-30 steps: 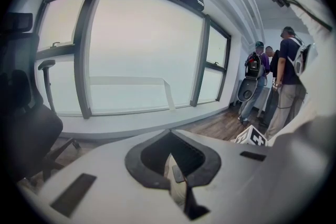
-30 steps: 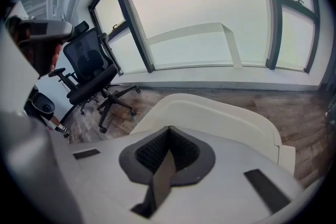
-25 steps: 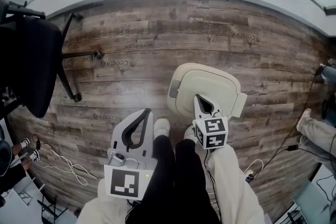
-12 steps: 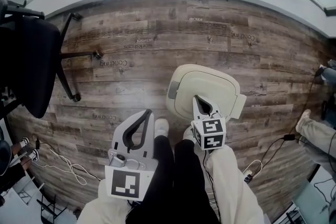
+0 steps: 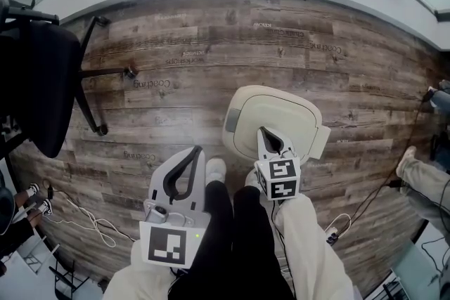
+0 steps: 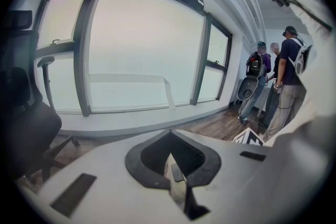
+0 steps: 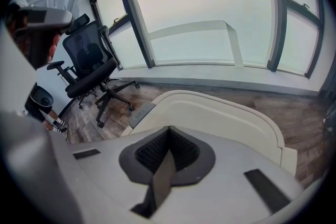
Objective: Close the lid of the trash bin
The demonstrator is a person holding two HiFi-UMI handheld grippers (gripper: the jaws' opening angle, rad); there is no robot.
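The cream trash bin (image 5: 275,121) stands on the wooden floor just ahead of my feet, and its lid (image 7: 223,119) lies flat down on the body. A grey handle tab (image 5: 231,121) sits at the lid's left edge. My right gripper (image 5: 262,131) hovers over the near part of the lid with its jaws shut and empty; in the right gripper view the right gripper (image 7: 169,128) points across the lid. My left gripper (image 5: 199,150) is held to the left of the bin above my white shoe, also shut on nothing, and the left gripper (image 6: 169,132) faces the window wall.
A black office chair (image 5: 39,74) stands at the left, its base legs (image 5: 95,91) spread on the floor. Cables (image 5: 88,220) lie at the lower left and a cable (image 5: 369,199) at the right. Someone's leg (image 5: 425,178) is at the right edge. Several people (image 6: 278,78) stand farther off.
Almost nothing: the right gripper has edged slightly left over the lid. The left gripper and the bin stay where they were.
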